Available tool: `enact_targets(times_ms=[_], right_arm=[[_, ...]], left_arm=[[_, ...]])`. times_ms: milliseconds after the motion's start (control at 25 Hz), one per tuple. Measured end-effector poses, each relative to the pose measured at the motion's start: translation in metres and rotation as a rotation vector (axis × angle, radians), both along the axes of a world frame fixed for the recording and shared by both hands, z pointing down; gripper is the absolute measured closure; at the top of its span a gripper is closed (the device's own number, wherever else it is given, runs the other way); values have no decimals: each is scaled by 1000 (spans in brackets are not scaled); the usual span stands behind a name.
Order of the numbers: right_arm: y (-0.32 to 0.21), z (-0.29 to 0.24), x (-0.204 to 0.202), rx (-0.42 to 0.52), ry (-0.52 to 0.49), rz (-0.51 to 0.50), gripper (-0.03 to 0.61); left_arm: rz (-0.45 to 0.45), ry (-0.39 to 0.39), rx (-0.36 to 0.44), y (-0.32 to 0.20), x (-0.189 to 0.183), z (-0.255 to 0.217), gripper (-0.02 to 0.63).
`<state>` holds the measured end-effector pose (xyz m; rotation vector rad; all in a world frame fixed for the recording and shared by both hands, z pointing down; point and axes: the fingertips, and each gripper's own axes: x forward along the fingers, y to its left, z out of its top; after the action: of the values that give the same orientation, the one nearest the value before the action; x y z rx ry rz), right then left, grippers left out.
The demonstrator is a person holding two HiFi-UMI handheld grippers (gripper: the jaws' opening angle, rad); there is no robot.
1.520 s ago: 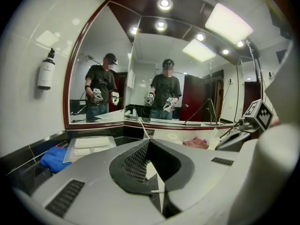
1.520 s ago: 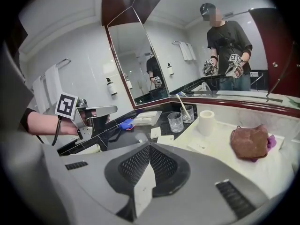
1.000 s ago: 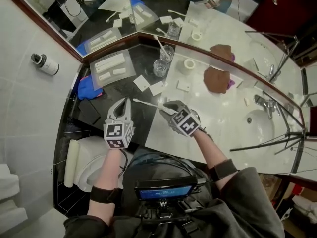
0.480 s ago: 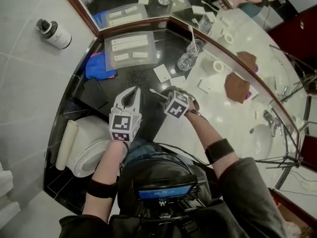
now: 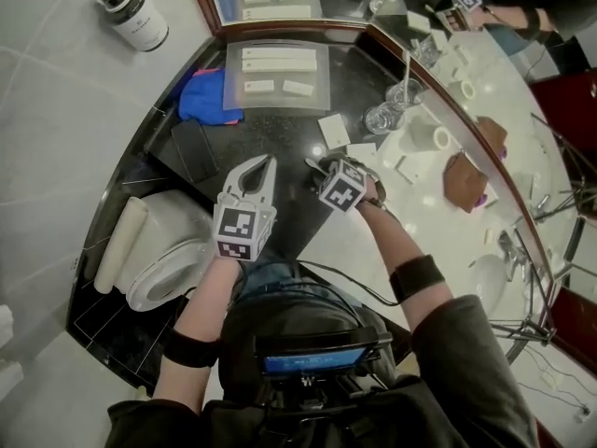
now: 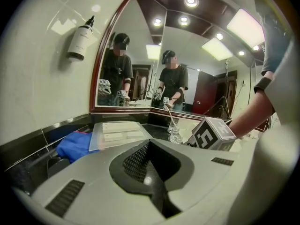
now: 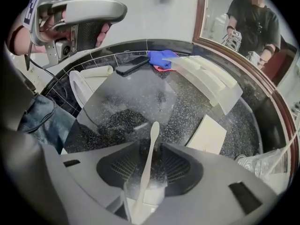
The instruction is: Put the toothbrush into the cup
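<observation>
A white toothbrush (image 7: 148, 159) stands in the gap between the jaws of my right gripper (image 7: 152, 146), its end toward the black speckled counter (image 5: 280, 147). The jaws have just been opening wide, then closing slightly; neither pad presses on the brush. In the head view the right gripper (image 5: 322, 166) points steeply down at the counter, with the brush's tip (image 5: 311, 162) just showing. Two glass cups (image 5: 384, 117) stand by the mirror to its upper right; one holds another brush. My left gripper (image 5: 262, 162) hovers shut and empty just to the left of the right one, its jaws (image 6: 151, 149) closed.
A clear tray (image 5: 275, 68) of white packets and a blue cloth (image 5: 207, 96) lie at the back of the counter, a dark phone (image 5: 196, 147) nearer. White cards (image 5: 334, 131) lie near the cups. A toilet (image 5: 163, 273) is at lower left, a sink (image 5: 494, 273) at right.
The right gripper has sunk and tipped from nearly level to steeply down over the black counter, its jaws wider apart round the toothbrush. The left gripper shifted a little, still shut.
</observation>
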<state>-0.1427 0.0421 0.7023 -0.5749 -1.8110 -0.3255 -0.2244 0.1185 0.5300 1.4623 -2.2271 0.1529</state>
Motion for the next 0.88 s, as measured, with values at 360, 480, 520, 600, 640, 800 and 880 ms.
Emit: enact_targets(times_ms=[360,480,520,600,640,800,880], right_arm=[[-2,10,-2,9,50,14,466],[-2,10,-3,8,55,20,543],[-1,10,-2,6,60,17,545],[0,15,4,6,78,18,545],[0,15,5,8,82,19,545],[1,9,3,15,55,21,546],[1,4,2,13,32,33,546]], left_arm=[[-14,13,3,8,-9,2,613],[-13,13,0,8,-9,2,612],[-11,12,1,8,-8,2,613],[-6,10,0,7,-7,1,613],[-4,8,-1,8,-7,1,614],[-1,10,-6,10,-3,2,613],[2,12,-8,10,0,2,613]])
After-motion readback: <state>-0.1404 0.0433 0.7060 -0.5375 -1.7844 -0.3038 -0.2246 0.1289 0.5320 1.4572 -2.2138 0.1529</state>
